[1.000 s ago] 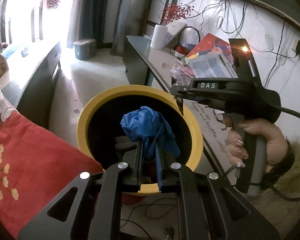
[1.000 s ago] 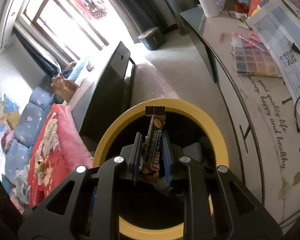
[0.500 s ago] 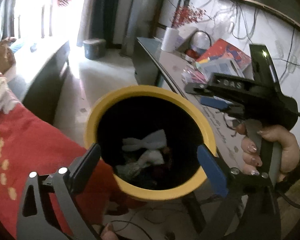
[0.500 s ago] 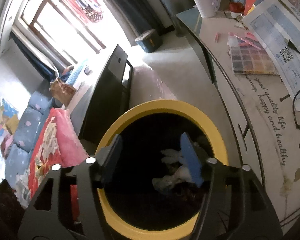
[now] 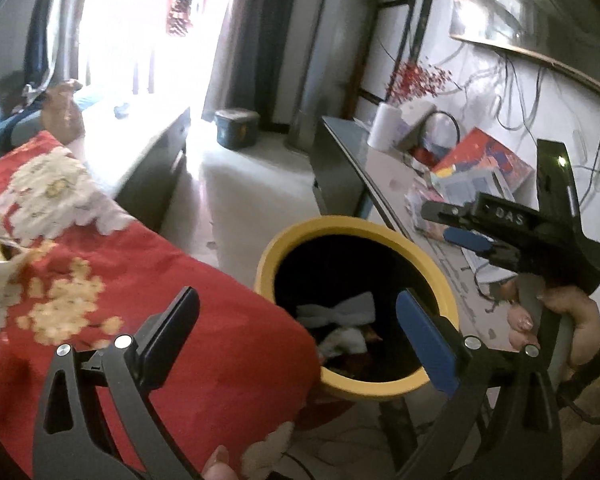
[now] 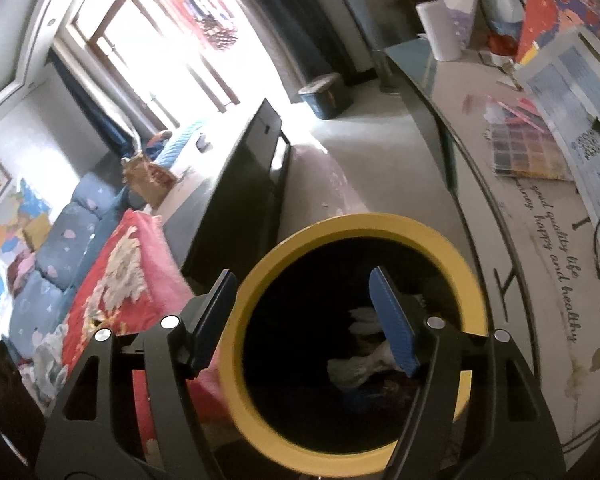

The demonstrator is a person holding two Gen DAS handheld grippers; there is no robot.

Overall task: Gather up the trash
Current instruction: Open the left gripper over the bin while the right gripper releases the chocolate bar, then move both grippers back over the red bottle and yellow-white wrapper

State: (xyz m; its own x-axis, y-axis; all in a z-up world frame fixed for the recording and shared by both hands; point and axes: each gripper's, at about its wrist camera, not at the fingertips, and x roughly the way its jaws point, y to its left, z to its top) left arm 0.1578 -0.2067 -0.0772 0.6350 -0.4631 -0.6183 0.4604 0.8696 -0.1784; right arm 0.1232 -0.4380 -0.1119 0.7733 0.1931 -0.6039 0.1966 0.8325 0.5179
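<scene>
A yellow-rimmed bin (image 5: 340, 226) with a dark inside stands on the floor between a sofa and a table. White crumpled paper (image 5: 336, 314) and other scraps lie at its bottom. My left gripper (image 5: 296, 320) is open and empty, above the bin's near-left edge and a red blanket. My right gripper (image 5: 448, 224) hovers beyond the bin's right rim, held by a hand (image 5: 560, 320). In the right wrist view the right gripper (image 6: 304, 304) hangs over the bin (image 6: 360, 228) with its jaws opening and nothing between them. The white paper (image 6: 360, 364) shows below it.
A red flowered blanket (image 5: 140, 280) covers the sofa on the left. On the right, a glass-topped table (image 6: 540, 260) carries papers, a colour chart, a cable and a white roll (image 6: 440, 32). A black low cabinet (image 6: 236, 192) and a small lidded box (image 5: 236, 128) stand beyond the bin.
The left gripper let go of a blue crumpled item and the right one a snack wrapper, both over the bin. Both jaws opened wide. The left gripper drew back to the left.
</scene>
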